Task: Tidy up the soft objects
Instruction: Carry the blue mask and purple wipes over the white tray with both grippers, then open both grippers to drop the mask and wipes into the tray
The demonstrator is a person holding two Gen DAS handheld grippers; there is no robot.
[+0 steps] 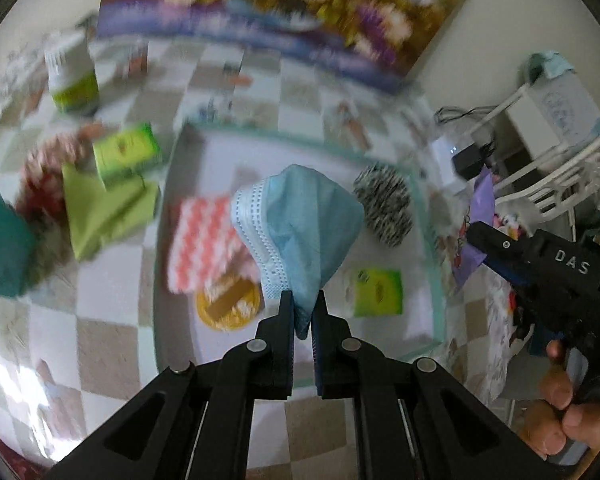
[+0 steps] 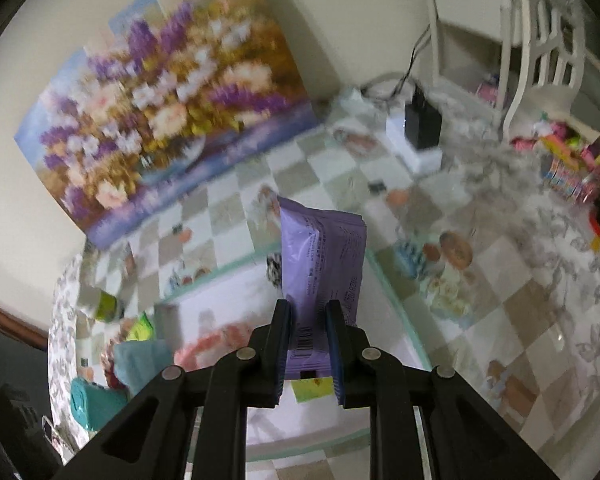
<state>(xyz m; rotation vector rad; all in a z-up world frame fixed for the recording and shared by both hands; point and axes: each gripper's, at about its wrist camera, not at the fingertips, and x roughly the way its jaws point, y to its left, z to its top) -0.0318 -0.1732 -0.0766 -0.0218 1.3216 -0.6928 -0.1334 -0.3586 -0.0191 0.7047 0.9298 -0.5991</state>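
Left gripper (image 1: pixel 303 304): jaws clamped on the lower corner of a pale blue pleated face mask with white edging (image 1: pixel 300 224), which fans out beyond the tips, held over the tray. Right gripper (image 2: pixel 308 322): jaws narrow, closed on a lilac plastic packet with printed text and a barcode (image 2: pixel 322 268), packet upright between the pads, likewise over the tray. In the left wrist view, right gripper seen at the right edge, off the table's side, bare fingers (image 1: pixel 556 400) wrapped round its handle.

Container: shallow rectangular white tray with a pale green rim (image 1: pixel 432 248), resting on a checked beige-and-white tablecloth (image 1: pixel 100 340). Contents, all lying flat and apart from one another:
- coral-and-white zigzag knitted cloth (image 1: pixel 200 240), partly hidden behind the mask
- round yellow disc-shaped item (image 1: pixel 228 308), just beside that cloth; detail blurred
- black-and-white patterned round pad (image 1: pixel 384 210), near the far right corner
- yellow-green square sachet (image 1: pixel 378 292), near the right rim

Outside the tray, to its left: lime-green folded cloth (image 1: pixel 104 212) with a green carton (image 1: pixel 124 154) resting on it; teal fabric item (image 1: pixel 0 240) at the frame edge; white bottle with a green label (image 1: pixel 72 76) farther back. Floral painting (image 2: pixel 168 120) leaning against the wall behind the table.
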